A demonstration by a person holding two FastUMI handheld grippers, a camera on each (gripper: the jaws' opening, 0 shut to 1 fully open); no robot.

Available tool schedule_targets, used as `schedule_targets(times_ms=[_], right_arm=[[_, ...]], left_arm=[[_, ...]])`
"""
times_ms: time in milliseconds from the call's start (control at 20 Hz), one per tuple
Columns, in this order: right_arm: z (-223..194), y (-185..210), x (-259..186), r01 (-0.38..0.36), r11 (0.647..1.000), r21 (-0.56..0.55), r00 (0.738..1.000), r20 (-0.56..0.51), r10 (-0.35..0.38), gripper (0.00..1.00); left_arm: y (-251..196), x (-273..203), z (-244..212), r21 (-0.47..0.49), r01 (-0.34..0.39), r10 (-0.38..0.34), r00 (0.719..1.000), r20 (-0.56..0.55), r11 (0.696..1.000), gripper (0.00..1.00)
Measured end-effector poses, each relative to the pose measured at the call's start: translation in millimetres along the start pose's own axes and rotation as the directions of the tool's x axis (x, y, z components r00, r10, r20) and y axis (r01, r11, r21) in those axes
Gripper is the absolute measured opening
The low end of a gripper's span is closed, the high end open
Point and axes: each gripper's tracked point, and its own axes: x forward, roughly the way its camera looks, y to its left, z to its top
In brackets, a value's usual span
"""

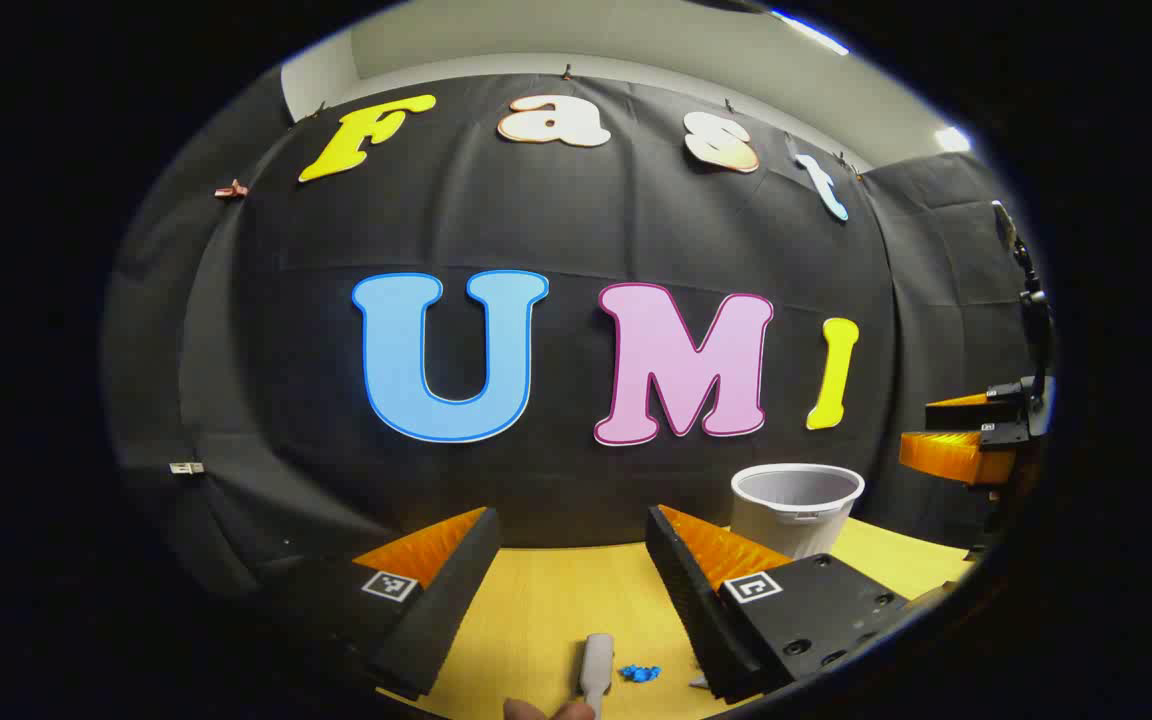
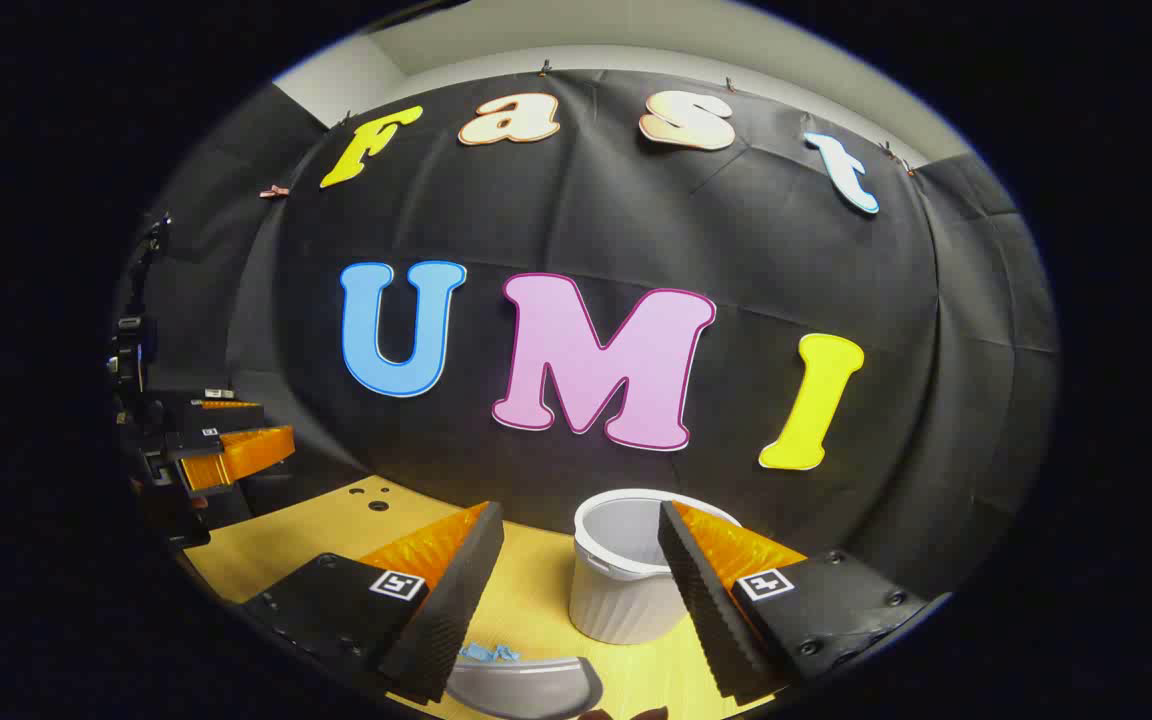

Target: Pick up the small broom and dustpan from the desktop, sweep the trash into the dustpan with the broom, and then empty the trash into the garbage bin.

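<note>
Nothing is picked up yet, by the look of it. In the left gripper view the left gripper (image 1: 571, 590) hangs spread and empty over the desk (image 1: 536, 610); between its fingers lie a grey handle (image 1: 596, 670), probably the broom's, and blue trash (image 1: 639, 673). The right gripper (image 2: 581, 600) is likewise released, above the dustpan (image 2: 526, 688) with trash (image 2: 489, 653) beside it. The bin (image 2: 616, 590) stands farther back. Grasping, sweeping and emptying all remain

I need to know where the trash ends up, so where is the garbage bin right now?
The garbage bin stands on the desktop near the booth wall; in the right gripper view it is just ahead between the right tool fingers, beyond the dustpan.
</note>
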Motion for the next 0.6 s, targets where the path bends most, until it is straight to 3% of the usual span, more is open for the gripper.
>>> schedule_targets(times_ms=[600], right_arm=[[-7.8, -1.6, -1.0, -0.021, 0.999, 0.041, 1.0, -0.022, 0.022, 0.96]], left_arm=[[-8.3, -3.6, -9.0, 0.003, -0.013, 0.013, 1.0, -0.014, 1.0, 0.95]])
